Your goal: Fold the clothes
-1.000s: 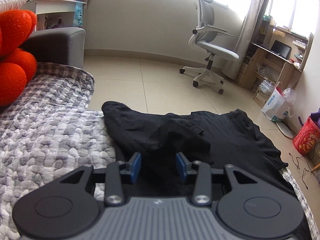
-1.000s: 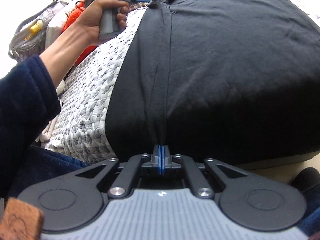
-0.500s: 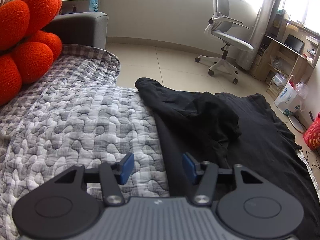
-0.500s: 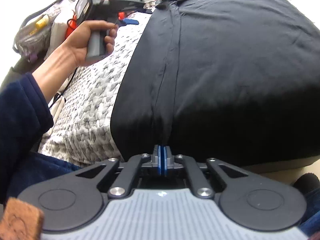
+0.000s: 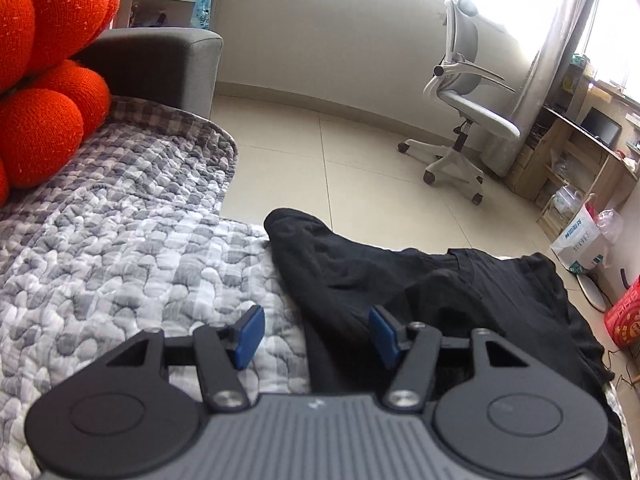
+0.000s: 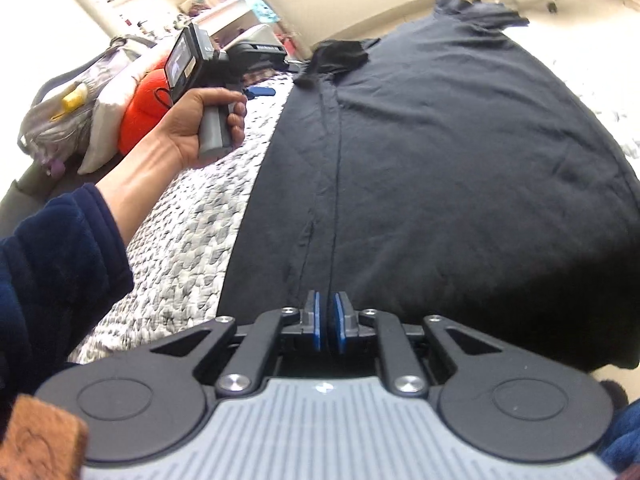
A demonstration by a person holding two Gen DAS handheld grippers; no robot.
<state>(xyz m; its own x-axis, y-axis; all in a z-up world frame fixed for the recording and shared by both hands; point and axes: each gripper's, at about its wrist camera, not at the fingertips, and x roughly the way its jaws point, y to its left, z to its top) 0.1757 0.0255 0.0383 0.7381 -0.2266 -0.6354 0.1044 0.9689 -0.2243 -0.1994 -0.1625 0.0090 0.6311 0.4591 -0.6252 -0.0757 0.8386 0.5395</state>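
A black T-shirt (image 6: 452,168) lies spread on a grey quilted cover (image 6: 192,220), with one side strip folded inward along its length. My right gripper (image 6: 327,322) sits at the near hem with its blue pads slightly parted around the fold edge. My left gripper (image 5: 313,336) is open and empty, hovering above the shirt's far end, where a folded sleeve (image 5: 320,252) lies on the quilt (image 5: 120,248). In the right wrist view the left gripper (image 6: 256,90) is held by a hand beside the shirt's far left corner.
Orange cushions (image 5: 44,100) and a grey sofa arm (image 5: 160,64) sit left. A white office chair (image 5: 464,112), wooden desk (image 5: 576,160), white bag (image 5: 580,240) and red basket (image 5: 624,320) stand on the tiled floor beyond. A grey bag (image 6: 60,116) lies behind the hand.
My left gripper let go of the sleeve, opened wider and drew back to the left over the quilt. My right gripper's pads have parted slightly at the hem.
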